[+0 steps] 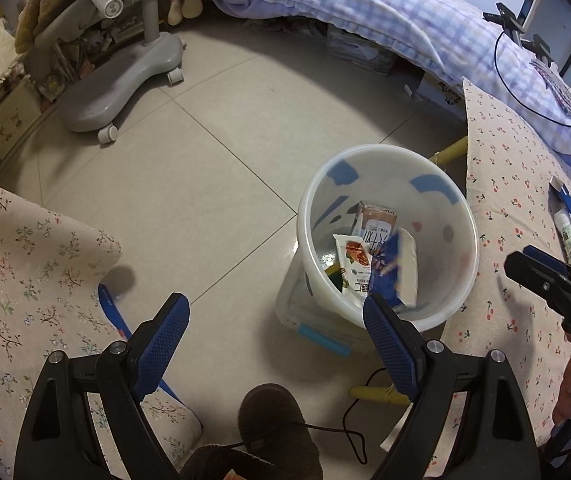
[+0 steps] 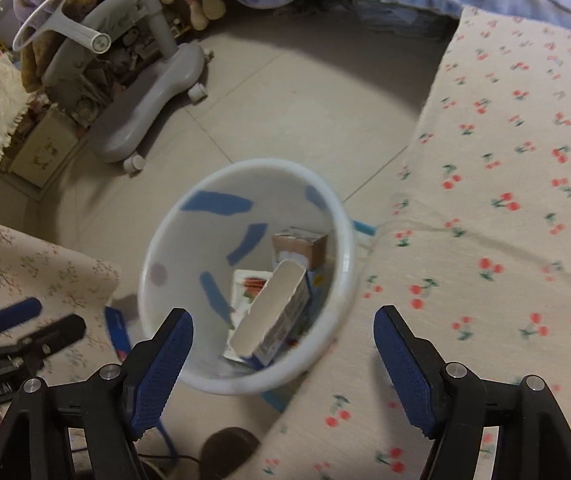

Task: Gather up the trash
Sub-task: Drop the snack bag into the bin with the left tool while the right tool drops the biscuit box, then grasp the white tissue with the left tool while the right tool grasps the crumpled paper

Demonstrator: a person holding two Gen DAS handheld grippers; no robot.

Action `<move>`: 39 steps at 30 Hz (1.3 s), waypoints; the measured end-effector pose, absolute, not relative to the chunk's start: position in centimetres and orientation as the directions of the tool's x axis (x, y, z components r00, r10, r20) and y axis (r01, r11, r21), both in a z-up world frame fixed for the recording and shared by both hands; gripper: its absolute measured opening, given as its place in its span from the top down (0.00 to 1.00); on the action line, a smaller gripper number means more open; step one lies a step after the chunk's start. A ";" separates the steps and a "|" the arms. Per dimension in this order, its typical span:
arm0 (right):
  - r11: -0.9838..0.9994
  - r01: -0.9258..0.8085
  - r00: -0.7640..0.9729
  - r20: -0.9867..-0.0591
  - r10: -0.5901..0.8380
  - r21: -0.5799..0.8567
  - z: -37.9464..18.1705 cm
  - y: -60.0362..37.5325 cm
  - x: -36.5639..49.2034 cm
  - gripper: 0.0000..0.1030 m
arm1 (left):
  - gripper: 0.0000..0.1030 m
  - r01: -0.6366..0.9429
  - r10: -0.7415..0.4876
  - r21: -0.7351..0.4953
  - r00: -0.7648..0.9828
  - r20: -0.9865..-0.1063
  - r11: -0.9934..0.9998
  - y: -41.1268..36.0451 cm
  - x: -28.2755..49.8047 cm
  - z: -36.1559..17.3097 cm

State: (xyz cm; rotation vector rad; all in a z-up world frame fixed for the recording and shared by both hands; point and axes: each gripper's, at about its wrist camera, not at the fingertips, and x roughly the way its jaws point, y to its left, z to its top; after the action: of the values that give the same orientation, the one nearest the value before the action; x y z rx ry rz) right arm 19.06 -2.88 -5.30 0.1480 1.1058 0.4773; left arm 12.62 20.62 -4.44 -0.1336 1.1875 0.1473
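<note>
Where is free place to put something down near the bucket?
Bare floor tiles between the white bucket and the grey chair base; bare cherry-print cloth right of the bucket. Crowded: inside the bucket, cartons fill it.

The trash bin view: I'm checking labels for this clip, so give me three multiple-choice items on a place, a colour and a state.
1. Where does the white bin stand?
A. on the tiled floor
B. on the bed
C. on the grey chair base

2. What colour are the gripper pads?
A. red
B. blue
C. yellow

3. How is the right gripper?
A. shut on a carton
B. shut, empty
C. open, empty

Answers: 1 A, tiles surround the bin; 2 B, both pads show blue; 3 C, its jaws stand apart with the opened box lying in the bin.
</note>
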 end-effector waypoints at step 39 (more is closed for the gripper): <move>0.971 0.199 0.381 -0.923 0.050 0.135 -3.0 -31.9 13.9 0.24 | 0.12 0.040 -0.127 -0.121 0.323 -0.938 0.992 4.5 13.8 -2.6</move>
State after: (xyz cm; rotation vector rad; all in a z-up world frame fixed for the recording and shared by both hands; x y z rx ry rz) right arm 13.91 -31.92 -2.99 0.2388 1.1795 -0.0957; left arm 13.81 4.49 -2.62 -0.0803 1.2378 -0.1099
